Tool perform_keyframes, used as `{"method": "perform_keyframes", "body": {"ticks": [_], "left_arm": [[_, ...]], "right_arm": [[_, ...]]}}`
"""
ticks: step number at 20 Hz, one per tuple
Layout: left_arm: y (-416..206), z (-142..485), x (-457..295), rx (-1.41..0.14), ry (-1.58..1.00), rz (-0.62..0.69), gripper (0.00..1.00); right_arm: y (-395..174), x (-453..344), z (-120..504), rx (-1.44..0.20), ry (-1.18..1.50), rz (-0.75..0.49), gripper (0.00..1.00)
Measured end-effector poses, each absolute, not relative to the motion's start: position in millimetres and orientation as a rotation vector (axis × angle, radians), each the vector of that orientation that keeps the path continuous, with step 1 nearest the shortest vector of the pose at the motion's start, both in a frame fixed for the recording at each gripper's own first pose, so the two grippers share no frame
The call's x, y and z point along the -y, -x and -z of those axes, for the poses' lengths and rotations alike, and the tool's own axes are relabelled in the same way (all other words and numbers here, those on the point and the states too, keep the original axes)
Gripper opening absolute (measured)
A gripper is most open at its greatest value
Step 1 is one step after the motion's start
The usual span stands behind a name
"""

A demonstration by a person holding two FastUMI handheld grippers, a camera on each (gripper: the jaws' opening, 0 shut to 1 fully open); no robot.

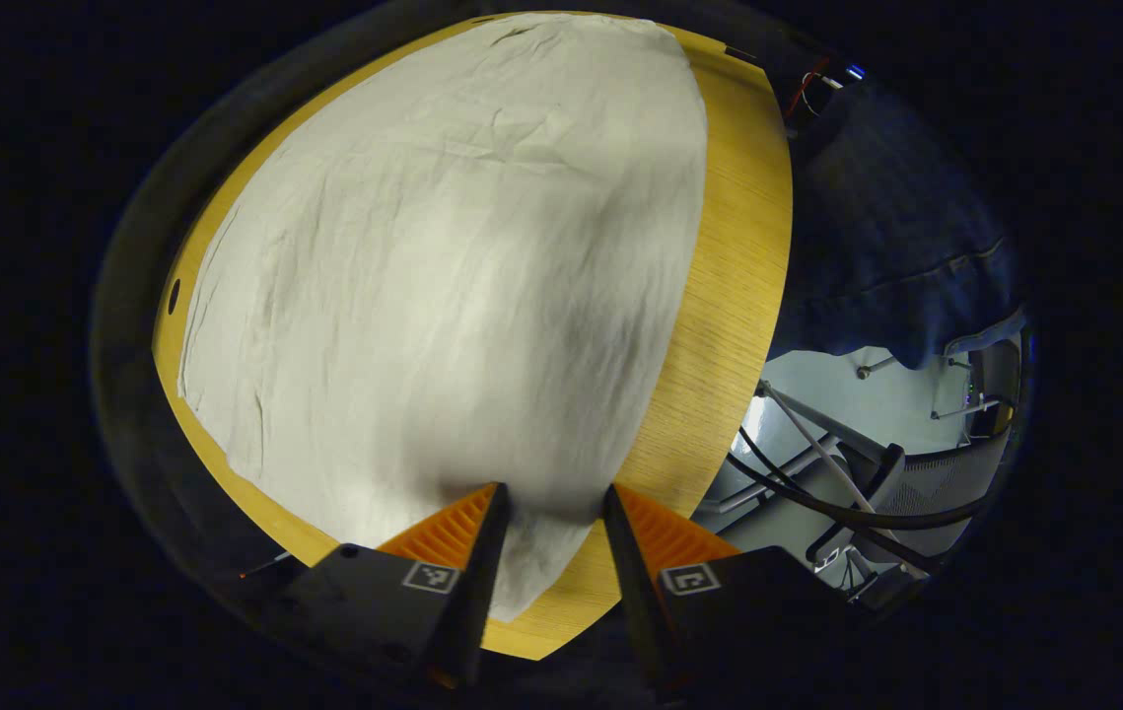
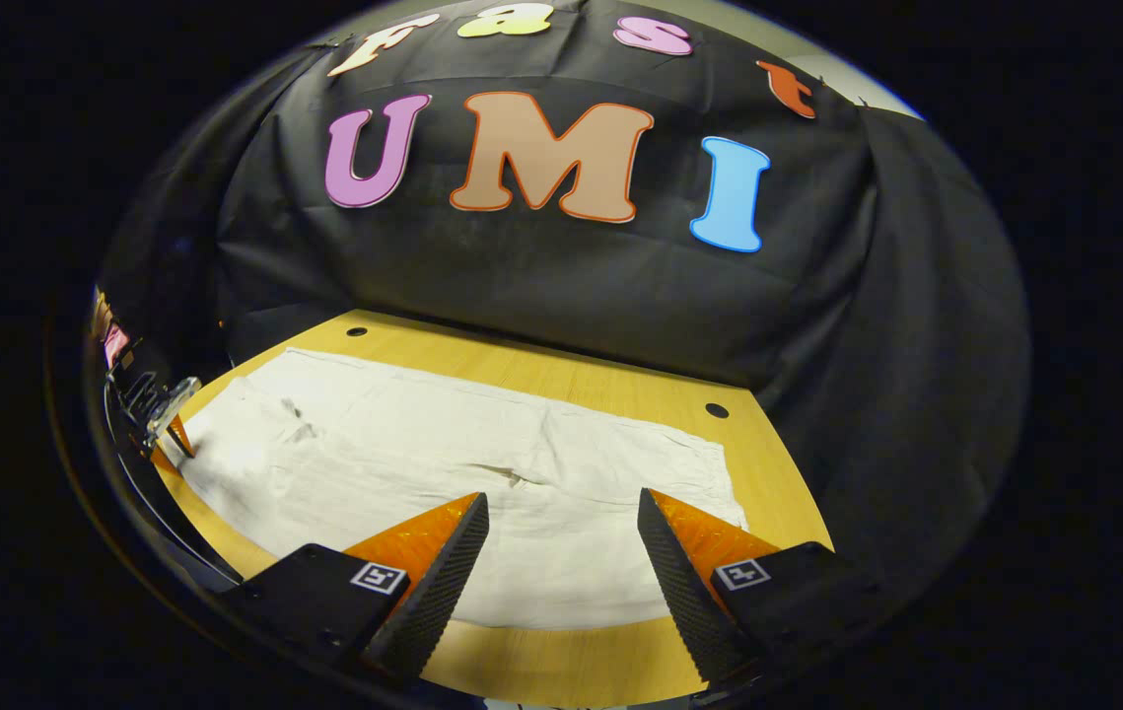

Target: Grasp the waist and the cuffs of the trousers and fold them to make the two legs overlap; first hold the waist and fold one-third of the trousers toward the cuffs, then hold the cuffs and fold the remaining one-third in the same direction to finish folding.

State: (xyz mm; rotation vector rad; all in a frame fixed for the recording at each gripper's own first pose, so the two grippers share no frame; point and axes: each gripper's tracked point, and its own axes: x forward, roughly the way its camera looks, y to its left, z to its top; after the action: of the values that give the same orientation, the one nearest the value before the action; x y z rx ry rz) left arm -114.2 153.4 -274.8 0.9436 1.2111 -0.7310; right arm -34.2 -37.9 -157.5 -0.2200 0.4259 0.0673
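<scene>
While the trousers (image 1: 443, 276) lie flat, left tool (image 1: 555, 503) and right tool (image 2: 561, 513) hover spread, empty.

1. Both views are dim at the margins and bright in the middle; fisheye bending curves the desk (image 1: 734, 247) edges strongly.
2. In the left gripper view a soft, broad shadow falls across the pale trousers (image 1: 443, 296) toward the desk's near edge, darkest just ahead of the left gripper (image 1: 555, 505).
3. In the right gripper view the trousers (image 2: 443, 473) look evenly lit and a little washed out; creases stay readable.
4. The black cloth wall (image 2: 571, 286) shows a faint sheen on its folds.
5. Focus is sharp centrally and smeared at the rims.
</scene>
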Motion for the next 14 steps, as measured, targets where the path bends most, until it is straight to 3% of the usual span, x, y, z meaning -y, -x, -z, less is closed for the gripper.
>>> {"method": "perform_keyframes", "body": {"ticks": [4, 5, 6, 14], "left_arm": [[105, 273, -160, -1.219, -0.966, 0.698, 0.28], [103, 273, -161, -1.215, -0.968, 0.692, 0.11], [103, 274, -158, -1.208, -0.964, 0.696, 0.02], [94, 269, -159, -1.221, -0.958, 0.665, 0.0]], "right_arm": [[30, 34, 171, -0.464, 0.273, -0.161, 0.98], [29, 33, 175, -0.47, 0.279, -0.182, 0.98], [28, 31, 178, -0.477, 0.284, -0.203, 0.98], [38, 41, 227, -0.624, 0.501, -0.469, 0.98]]}}
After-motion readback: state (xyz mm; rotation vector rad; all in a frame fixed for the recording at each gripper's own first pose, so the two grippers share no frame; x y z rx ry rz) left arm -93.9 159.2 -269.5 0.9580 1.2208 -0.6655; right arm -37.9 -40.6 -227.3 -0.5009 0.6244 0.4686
